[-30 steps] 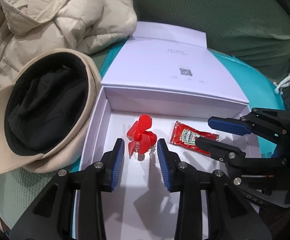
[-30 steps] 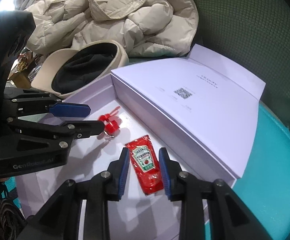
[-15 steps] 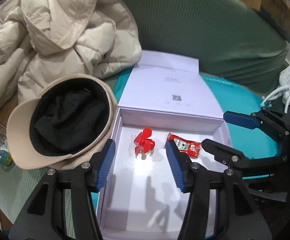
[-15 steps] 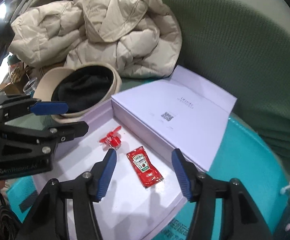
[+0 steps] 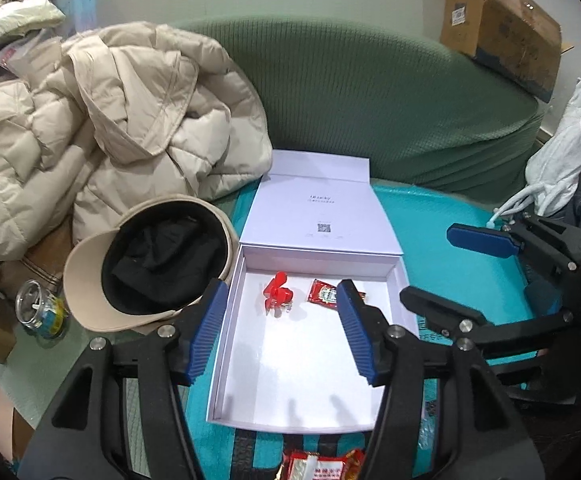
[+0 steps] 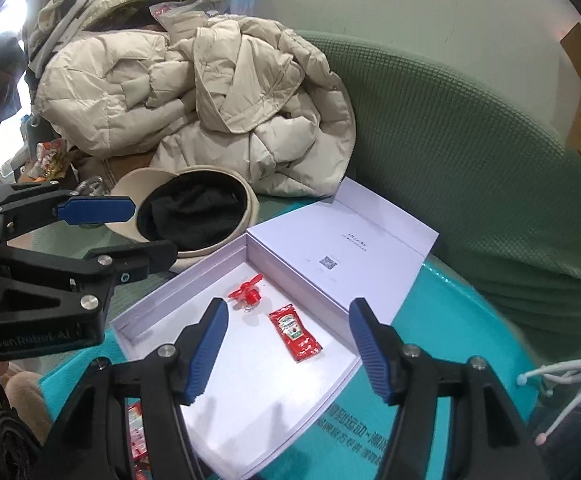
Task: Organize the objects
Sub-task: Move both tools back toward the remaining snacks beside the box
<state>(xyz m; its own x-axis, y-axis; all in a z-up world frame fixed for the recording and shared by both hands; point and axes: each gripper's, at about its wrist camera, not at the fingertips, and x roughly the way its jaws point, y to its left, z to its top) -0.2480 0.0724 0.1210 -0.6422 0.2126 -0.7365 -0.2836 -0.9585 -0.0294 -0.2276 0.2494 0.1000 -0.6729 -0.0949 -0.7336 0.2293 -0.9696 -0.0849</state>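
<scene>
A white open box (image 5: 226, 364) (image 6: 146, 316) lies on a teal mat, its lid (image 5: 318, 216) (image 6: 342, 248) folded back. Inside lie a small red fan (image 5: 276, 290) (image 6: 247, 293) and a red ketchup packet (image 5: 324, 292) (image 6: 295, 332), side by side near the far wall. My left gripper (image 5: 283, 332) is open and empty, raised above the near part of the box; it also shows at the left of the right wrist view (image 6: 130, 232). My right gripper (image 6: 290, 352) is open and empty above the box; it shows at the right of the left wrist view (image 5: 442, 268).
A beige cap with black lining (image 5: 154, 260) (image 6: 194, 212) lies left of the box, touching its edge. A cream puffer jacket (image 5: 110, 128) (image 6: 210, 100) is piled behind on a green sofa (image 5: 370, 100). A small glass jar (image 5: 38, 312) and a red snack packet (image 5: 318, 466) lie nearby.
Both grippers have opened wide and pulled up and back from the box. The fan and ketchup packet stay lying in the box.
</scene>
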